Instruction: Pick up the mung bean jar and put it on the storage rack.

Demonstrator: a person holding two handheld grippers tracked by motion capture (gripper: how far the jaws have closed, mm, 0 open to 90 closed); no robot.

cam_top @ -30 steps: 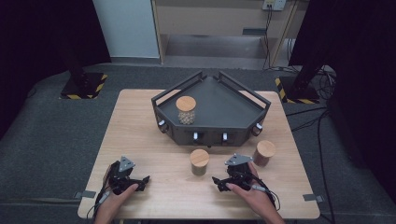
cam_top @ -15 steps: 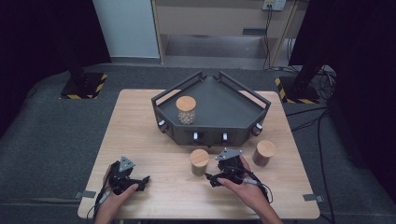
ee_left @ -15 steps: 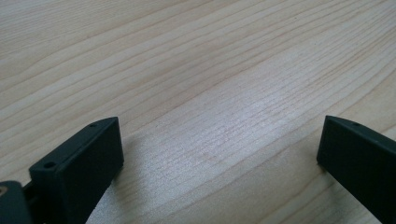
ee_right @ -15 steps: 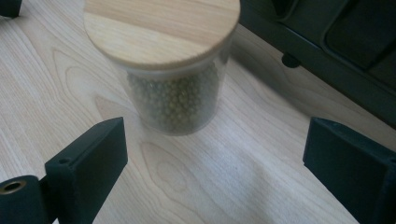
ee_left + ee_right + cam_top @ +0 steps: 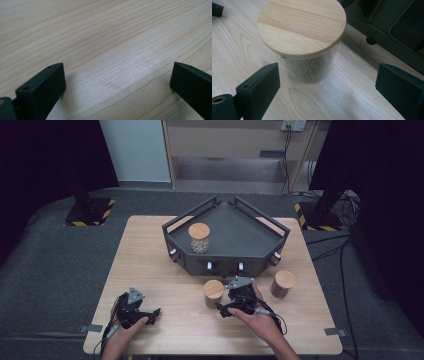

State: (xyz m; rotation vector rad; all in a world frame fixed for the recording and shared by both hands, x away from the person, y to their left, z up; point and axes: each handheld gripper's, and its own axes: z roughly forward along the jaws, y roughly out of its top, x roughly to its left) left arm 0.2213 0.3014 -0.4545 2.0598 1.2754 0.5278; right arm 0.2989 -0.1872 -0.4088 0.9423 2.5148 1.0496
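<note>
A glass jar with a wooden lid (image 5: 213, 292) stands on the table in front of the dark tray (image 5: 226, 265). It holds small yellowish grains (image 5: 310, 68). My right gripper (image 5: 226, 303) sits just right of this jar and is open. In the right gripper view the jar (image 5: 302, 27) stands a little beyond the wide-apart jaws (image 5: 329, 75), untouched; the jaws have just been opening slightly. My left gripper (image 5: 152, 315) rests open at the table's front left, over bare wood (image 5: 117, 75). A second lidded jar (image 5: 199, 238) stands inside the tray. A third, brownish jar (image 5: 283, 283) is at the right.
The angular tray has raised rails (image 5: 260, 217) and takes up the back middle of the wooden table (image 5: 150, 255). Black cables (image 5: 270, 312) trail from the right gripper. Grey carpet and stand bases with hazard stripes (image 5: 87, 212) surround the table.
My right gripper has moved left and away from the person, up to the jar in front of the tray. The left gripper has stayed put.
</note>
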